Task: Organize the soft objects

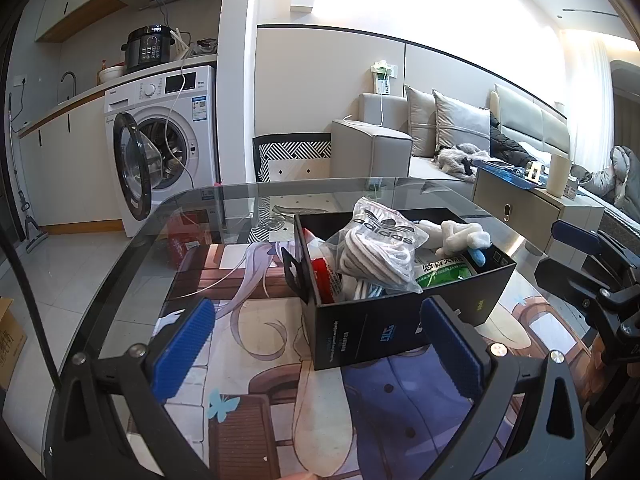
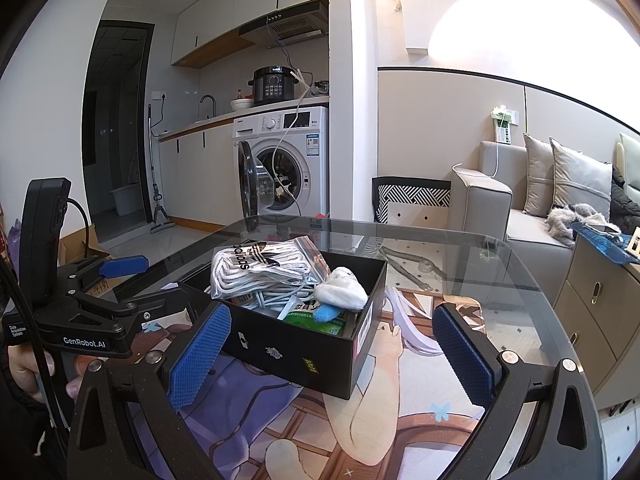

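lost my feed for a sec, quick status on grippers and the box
Left gripper open, empty. Right gripper open, empty. Black box on table, sock bag and white plush inside. Nothing between grippers and box.

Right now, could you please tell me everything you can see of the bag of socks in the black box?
The bag of socks is a clear plastic zip bag printed with a black Adidas logo, holding folded white socks. It lies tilted on top of the pile in the open black box, rising above the rim at the box's far side from the claws. A white plush toy lies against it, and white cords sit underneath. Neither claw touches it.
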`<state>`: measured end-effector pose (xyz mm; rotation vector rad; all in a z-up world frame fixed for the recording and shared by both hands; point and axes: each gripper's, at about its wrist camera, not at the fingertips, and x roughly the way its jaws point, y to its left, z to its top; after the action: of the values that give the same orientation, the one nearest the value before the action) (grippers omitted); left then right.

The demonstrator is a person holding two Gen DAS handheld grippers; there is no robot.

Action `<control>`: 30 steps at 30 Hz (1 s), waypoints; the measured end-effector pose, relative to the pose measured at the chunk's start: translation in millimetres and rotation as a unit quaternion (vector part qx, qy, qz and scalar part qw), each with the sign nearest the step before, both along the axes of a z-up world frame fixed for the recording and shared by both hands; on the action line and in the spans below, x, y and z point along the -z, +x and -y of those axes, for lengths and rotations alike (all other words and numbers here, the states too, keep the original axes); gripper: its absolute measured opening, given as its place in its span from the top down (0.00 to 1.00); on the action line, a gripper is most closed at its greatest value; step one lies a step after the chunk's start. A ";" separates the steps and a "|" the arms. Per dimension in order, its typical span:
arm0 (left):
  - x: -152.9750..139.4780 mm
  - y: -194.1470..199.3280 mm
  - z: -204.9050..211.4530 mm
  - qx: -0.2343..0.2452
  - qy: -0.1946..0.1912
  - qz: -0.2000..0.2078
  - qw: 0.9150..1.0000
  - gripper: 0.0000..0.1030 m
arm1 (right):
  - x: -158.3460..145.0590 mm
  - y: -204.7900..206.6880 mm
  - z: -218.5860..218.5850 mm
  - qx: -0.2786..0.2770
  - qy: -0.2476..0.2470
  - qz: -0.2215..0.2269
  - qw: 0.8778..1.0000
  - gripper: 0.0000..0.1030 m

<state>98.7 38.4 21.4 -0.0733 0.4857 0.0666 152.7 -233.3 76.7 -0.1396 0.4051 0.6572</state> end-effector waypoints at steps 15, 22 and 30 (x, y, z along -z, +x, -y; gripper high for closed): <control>-0.6 -0.5 0.0 0.000 0.001 0.001 1.000 0.00 | -0.1 -0.5 -0.1 0.000 0.000 0.000 1.000 0.00; -0.2 -0.6 0.2 -0.001 0.002 0.001 1.000 0.00 | -0.1 -0.6 -0.2 0.000 0.000 0.000 1.000 0.00; -6.8 -3.2 1.7 -0.001 0.006 0.008 1.000 0.00 | 0.9 -0.4 0.2 -0.001 -0.001 -0.001 1.000 0.00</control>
<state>95.5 36.7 28.2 -0.0620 0.4698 0.0701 152.2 -233.6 75.8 -0.1416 0.4068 0.6581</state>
